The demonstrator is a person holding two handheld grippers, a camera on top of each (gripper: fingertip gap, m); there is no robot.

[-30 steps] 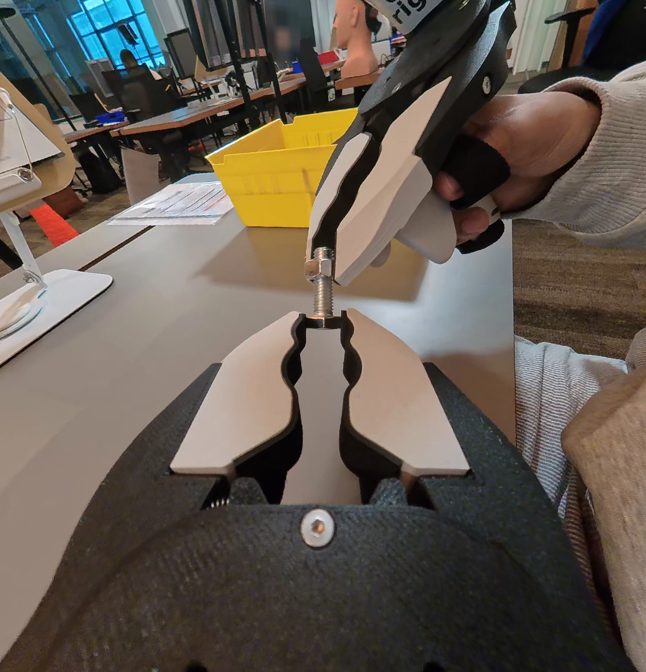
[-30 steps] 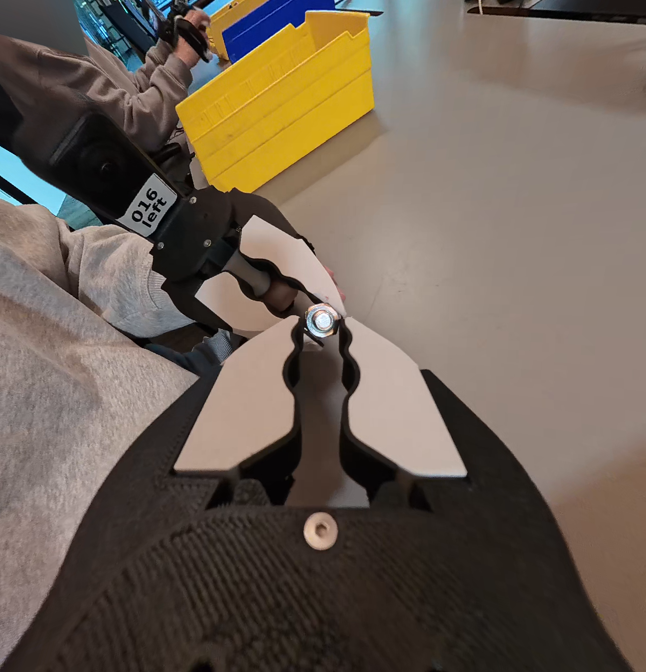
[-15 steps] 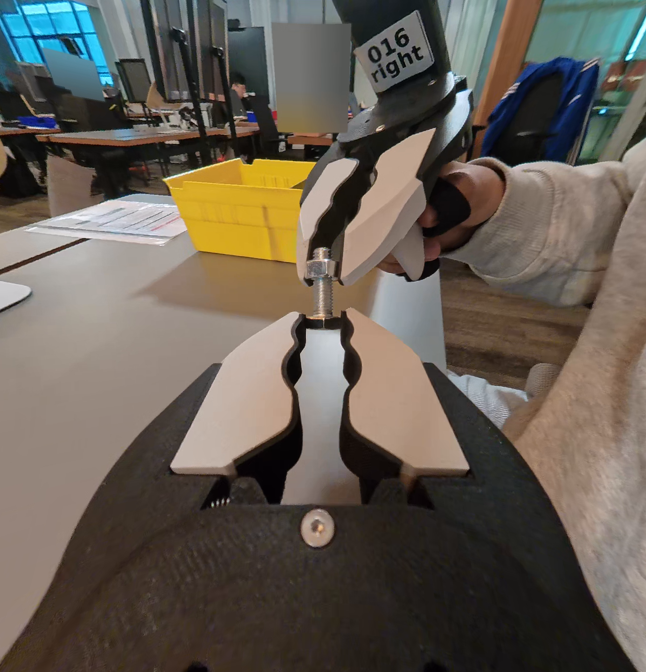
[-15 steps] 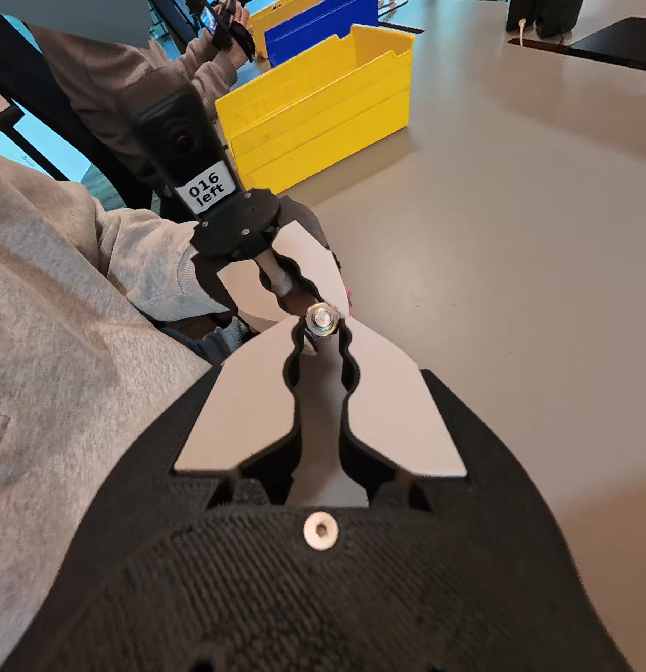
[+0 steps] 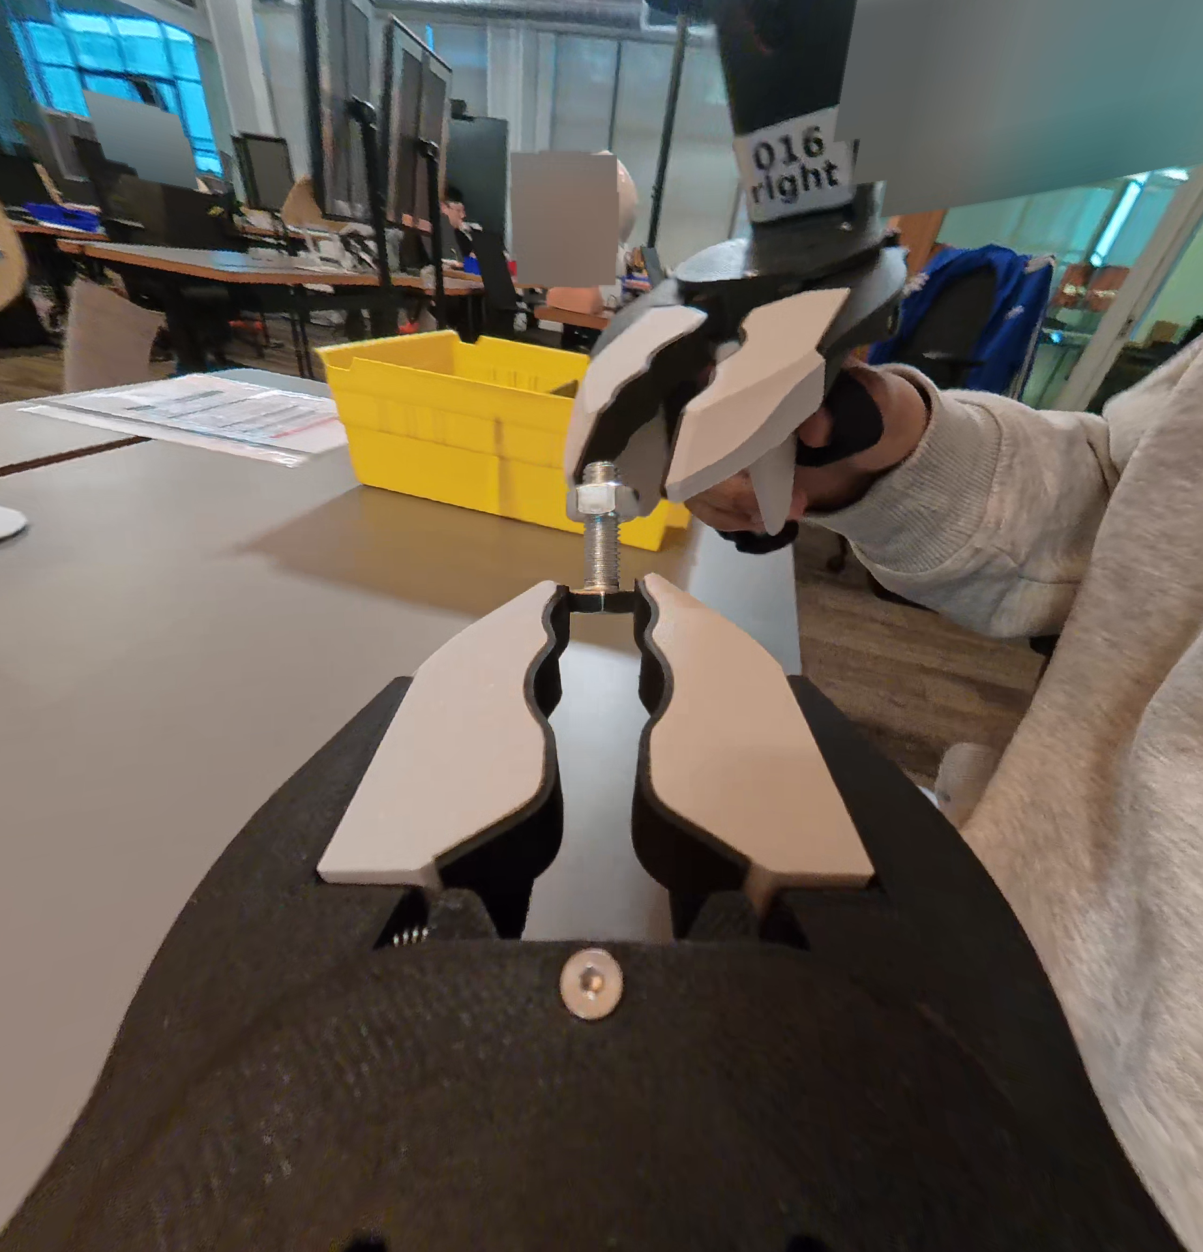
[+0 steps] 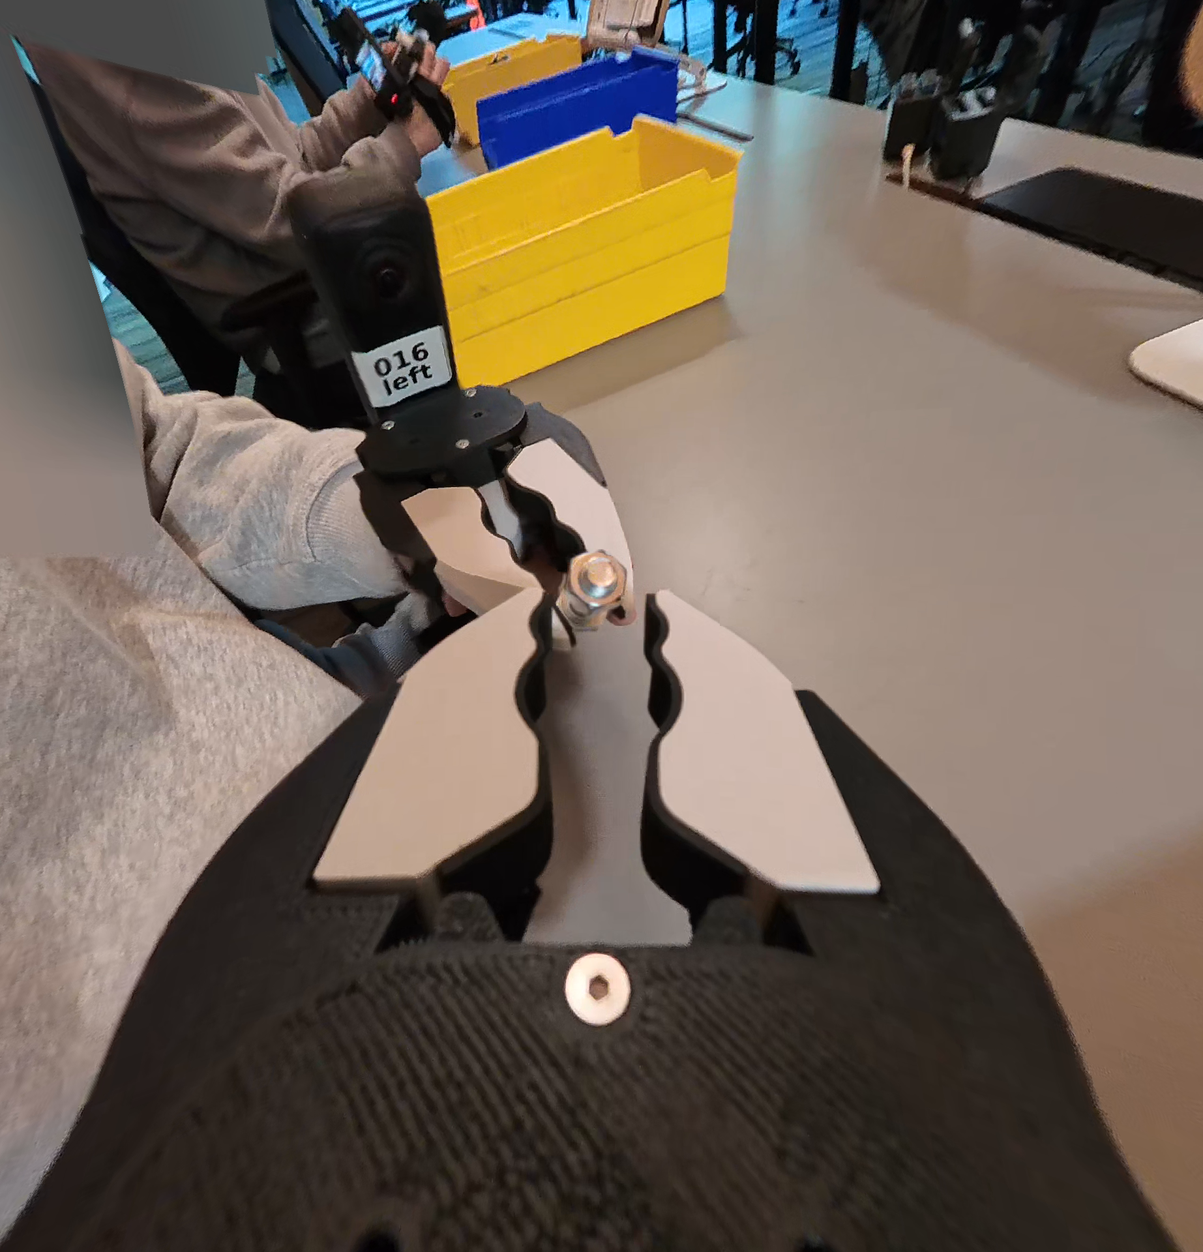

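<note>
My left gripper is shut on the head of a silver bolt and holds it upright above the grey table. A silver nut sits near the top of the bolt's thread. My right gripper comes down from above, its fingertips on either side of the nut. In the right wrist view the right gripper stands open, wider than the nut, with a gap on the right side. The left gripper shows there from the side, its tips partly hidden.
A yellow bin stands on the table behind the grippers; it also shows in the right wrist view with a blue bin beyond. Paper sheets lie far left. A white stand base sits right. Another person's arm is behind. Left and right tips are no more than a few centimetres apart. The white stand base is about equally far from each gripper, around 40 centimetres.
My right gripper was shut on the nut and has now opened around it. The right gripper has swung more upright. The left gripper still holds the bolt.
</note>
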